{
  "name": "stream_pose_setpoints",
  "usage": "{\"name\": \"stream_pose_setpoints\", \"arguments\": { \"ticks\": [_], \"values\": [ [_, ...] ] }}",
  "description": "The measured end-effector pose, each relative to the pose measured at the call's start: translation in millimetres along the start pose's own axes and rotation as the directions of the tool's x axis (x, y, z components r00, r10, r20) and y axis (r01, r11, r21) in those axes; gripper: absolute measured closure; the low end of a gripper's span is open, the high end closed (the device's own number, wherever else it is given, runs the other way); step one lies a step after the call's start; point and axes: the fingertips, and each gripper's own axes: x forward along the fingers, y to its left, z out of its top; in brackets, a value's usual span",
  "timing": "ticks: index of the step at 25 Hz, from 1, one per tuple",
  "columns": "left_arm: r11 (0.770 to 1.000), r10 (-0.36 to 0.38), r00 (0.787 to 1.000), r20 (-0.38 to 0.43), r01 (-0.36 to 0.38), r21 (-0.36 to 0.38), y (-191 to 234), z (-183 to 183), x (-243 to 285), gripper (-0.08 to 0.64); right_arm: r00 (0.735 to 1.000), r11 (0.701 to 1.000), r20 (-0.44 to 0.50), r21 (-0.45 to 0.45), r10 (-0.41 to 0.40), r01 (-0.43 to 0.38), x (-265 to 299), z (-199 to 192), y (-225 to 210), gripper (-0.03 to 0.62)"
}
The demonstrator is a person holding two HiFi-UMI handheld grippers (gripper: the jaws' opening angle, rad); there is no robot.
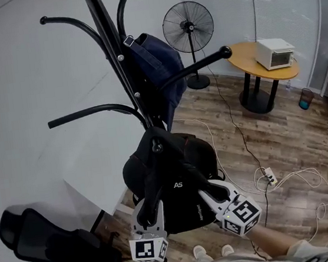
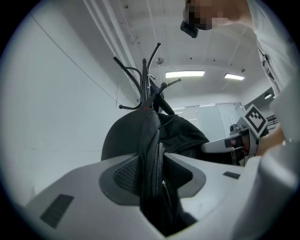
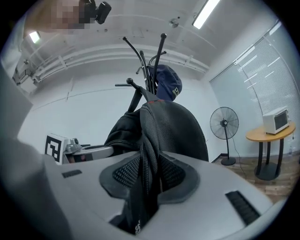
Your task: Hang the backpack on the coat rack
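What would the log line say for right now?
backpack: against coat rack | left tool: open around strap | right tool: shut on other strap

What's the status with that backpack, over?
Left gripper open, strap between jaws. Right gripper shut on other strap. Backpack up at coat rack's lower arms. Blue bag above, clear.

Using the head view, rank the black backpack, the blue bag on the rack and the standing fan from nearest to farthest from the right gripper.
1. Black backpack: at the right gripper, with its strap between the jaws.
2. Blue bag: higher on the coat rack, behind the backpack.
3. Standing fan: farthest back, beyond the rack.
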Motion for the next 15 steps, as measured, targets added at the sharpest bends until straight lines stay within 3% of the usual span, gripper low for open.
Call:
{"name": "stream_pose_setpoints", "arguments": {
  "ticks": [3, 6, 10, 15],
  "values": [
    [0.998, 0.066, 0.997, 0.029, -0.066, 0.009, -3.4, 12.5, -30.1, 0.411, 0.999, 1.0, 0.047, 0.013, -0.002, 0.001, -31.6, 5.2, 1.5, 0.492],
    [0.989, 0.14, 0.99, -0.006, -0.14, 0.041, -11.7, 7.2, -57.5, 0.411, 0.997, 0.998, 0.073, 0.055, -0.018, 0.014, -64.2, 1.4, -7.0, 0.492],
    [0.977, 0.211, 0.977, -0.036, -0.211, -0.005, -34.9, -5.7, -96.3, 0.421, 0.999, 0.996, 0.033, 0.087, -0.025, 0.022, -100.0, -24.3, -16.7, 0.492],
    [0.963, 0.266, 0.958, -0.108, -0.269, -0.01, -54.9, -23.7, -139.3, 0.527, 0.999, 0.989, -0.043, 0.141, -0.031, 0.036, -144.3, -64.6, -7.1, 0.51]
  ]
}}
